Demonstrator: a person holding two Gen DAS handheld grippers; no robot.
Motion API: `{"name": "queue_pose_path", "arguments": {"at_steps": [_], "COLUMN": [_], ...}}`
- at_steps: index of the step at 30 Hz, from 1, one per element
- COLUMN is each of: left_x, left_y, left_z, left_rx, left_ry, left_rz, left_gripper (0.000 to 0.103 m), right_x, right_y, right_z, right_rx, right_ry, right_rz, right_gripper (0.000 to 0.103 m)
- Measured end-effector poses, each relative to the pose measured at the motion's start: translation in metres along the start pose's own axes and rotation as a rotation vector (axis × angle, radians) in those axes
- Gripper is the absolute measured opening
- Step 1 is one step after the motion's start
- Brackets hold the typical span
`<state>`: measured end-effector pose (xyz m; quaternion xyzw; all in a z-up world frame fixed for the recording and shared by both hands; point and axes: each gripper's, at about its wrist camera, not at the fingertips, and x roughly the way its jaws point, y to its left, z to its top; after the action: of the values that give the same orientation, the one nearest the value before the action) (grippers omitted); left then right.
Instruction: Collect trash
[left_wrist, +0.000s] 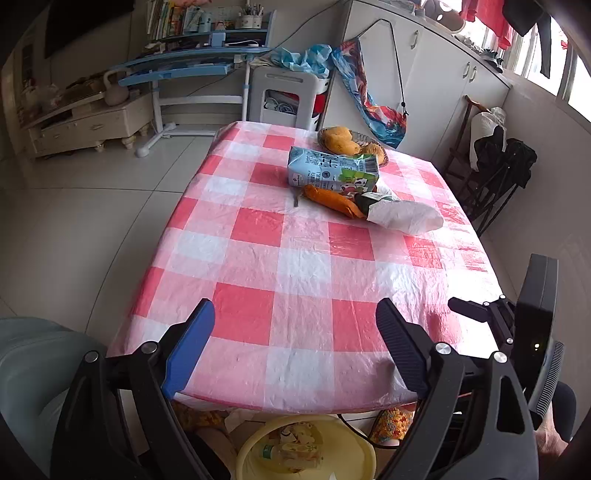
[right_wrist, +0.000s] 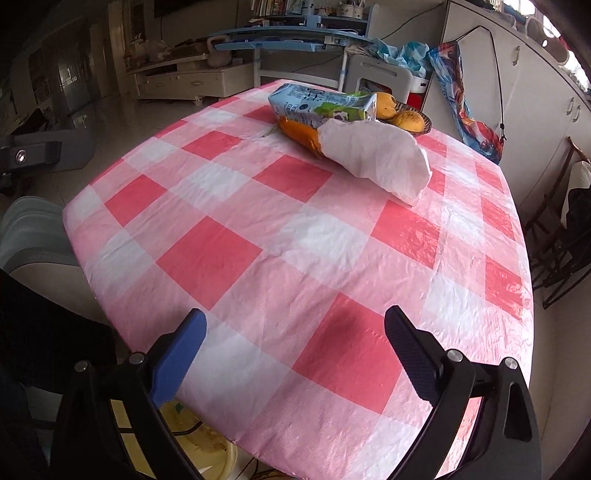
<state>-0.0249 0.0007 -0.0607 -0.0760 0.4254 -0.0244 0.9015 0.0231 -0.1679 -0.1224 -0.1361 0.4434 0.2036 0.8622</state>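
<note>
Left gripper (left_wrist: 295, 325) and right gripper (right_wrist: 295, 334) both hover over the near edge of the checkered table (left_wrist: 258, 266) with fingers spread apart, holding nothing. The trash lies grouped at 1 o'clock on the far side: a milk carton (left_wrist: 332, 170), an orange wrapper (left_wrist: 332, 201) touching it, and a crumpled white paper (left_wrist: 402, 218). A yellow bin (left_wrist: 255, 454) sits under the table at 6 o'clock.

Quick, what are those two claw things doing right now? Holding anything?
Left gripper: open, holding nothing, over the near table edge.
Right gripper: open, holding nothing, over the checkered tablecloth.
</note>
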Motion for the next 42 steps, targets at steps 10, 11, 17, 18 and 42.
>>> {"name": "queue_pose_path", "arguments": {"at_steps": [10,11,17,18,42], "left_x": [0.005,0.005,0.006,0.006,0.008], "left_y": [-0.007,-0.007,-0.008,-0.007,-0.009], "left_z": [-0.002,-0.003,-0.004,-0.004,-0.008], "left_rx": [0.011,0.014,0.014,0.013,0.017], "left_ry": [0.013,0.015,0.017,0.018,0.022], "left_rz": [-0.016,-0.016,-0.017,-0.018,-0.027], "left_gripper": [0.086,0.086,0.086,0.086,0.087], "right_x": [0.002,0.002,0.003,0.003,0.002], "right_y": [-0.003,-0.004,-0.008,-0.007,-0.009], "right_z": [0.000,0.000,-0.001,-0.001,-0.002], "right_rx": [0.028,0.033,0.064,0.063,0.065], "right_ry": [0.010,0.011,0.020,0.020,0.019], "right_rz": [0.021,0.024,0.044,0.043,0.044], "right_gripper": [0.094,0.094,0.095,0.095,0.095]}}
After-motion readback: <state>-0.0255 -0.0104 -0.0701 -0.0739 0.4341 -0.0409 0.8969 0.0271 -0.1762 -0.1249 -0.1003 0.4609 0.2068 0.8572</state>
